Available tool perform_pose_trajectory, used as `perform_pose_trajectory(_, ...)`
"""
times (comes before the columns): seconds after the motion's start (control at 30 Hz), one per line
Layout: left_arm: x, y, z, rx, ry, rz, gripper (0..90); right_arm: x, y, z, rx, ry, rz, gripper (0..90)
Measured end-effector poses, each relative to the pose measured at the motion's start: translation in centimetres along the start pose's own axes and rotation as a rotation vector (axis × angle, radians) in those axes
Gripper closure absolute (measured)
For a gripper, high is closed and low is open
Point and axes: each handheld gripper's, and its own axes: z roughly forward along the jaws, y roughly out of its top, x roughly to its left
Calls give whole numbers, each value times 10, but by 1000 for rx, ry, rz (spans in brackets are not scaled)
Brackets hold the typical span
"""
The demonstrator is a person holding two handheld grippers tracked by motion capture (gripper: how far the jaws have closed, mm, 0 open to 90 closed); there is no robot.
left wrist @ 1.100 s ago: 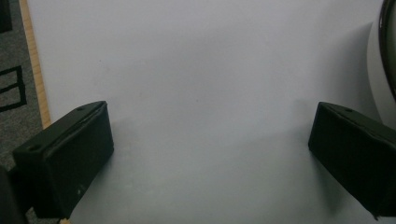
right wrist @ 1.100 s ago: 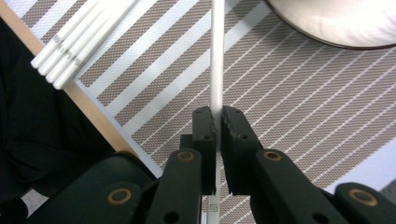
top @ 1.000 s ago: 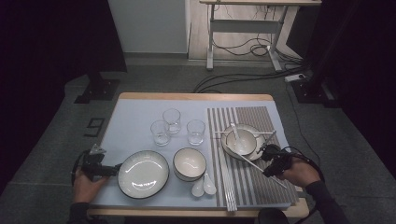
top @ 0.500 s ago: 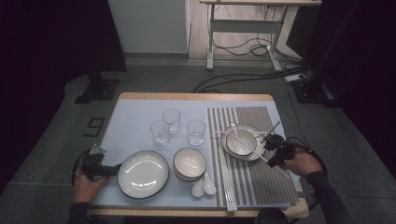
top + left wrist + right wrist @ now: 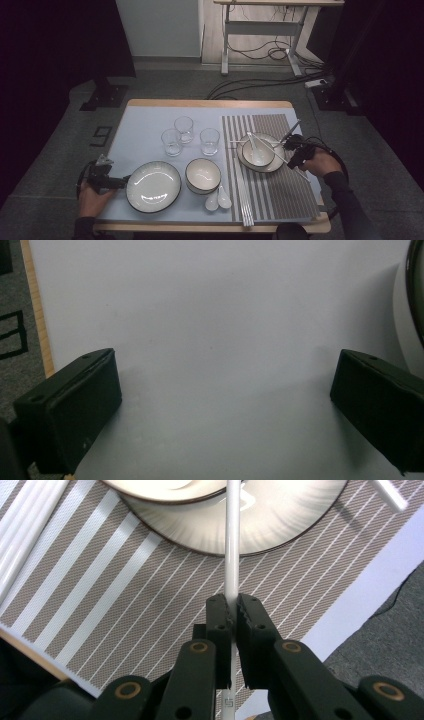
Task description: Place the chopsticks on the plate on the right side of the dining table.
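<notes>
R gripper (image 5: pixel 231 611) clamped on a chopstick (image 5: pixel 231 540), plate (image 5: pixel 260 525) just ahead. Keep grip firm & stick level so the tip clears the rim. L gripper (image 5: pixel 225 405) jaws apart, holding nothing.

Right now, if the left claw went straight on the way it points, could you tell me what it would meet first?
Most likely the large white plate. In the high view the left claw lies low on the blue mat, open and pointing at the plate's near rim, with hardly any gap visible, though depth is hard to judge.
</notes>
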Motion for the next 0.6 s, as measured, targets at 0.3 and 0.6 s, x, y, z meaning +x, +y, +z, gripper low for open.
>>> perform_pose_trajectory(0.3,0,0,0,0,0,0,0,-15,8,1,3,-11,47,844)
perform_pose_trajectory(0.6,0,0,0,0,0,-1,0,-24,18,13,19,-19,64,844)
